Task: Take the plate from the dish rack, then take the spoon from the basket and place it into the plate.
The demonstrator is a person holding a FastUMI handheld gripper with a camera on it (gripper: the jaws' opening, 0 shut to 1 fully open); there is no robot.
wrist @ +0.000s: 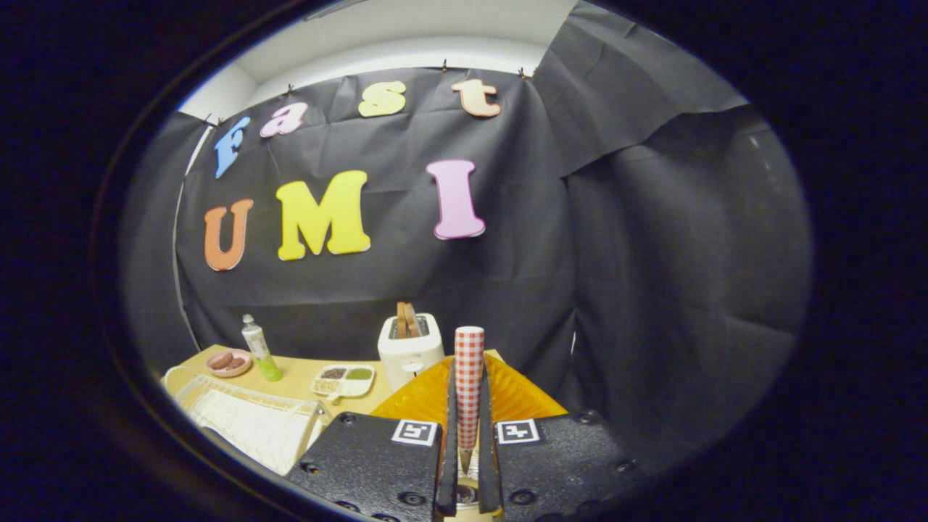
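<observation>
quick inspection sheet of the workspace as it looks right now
surface: wooden table, partly covered by things.
job's things: red-checked spoon handle pinched between the fingers, upright; orange plate just beyond the fingers; white dish rack beside them; basket nothing seen.
clutter: toaster with toast; green bottle; pink dish of food; divided tray.
grippers: tool shut on the spoon handle.
cables: nothing seen.
surroundings: black cloth wall, white ceiling above.
</observation>
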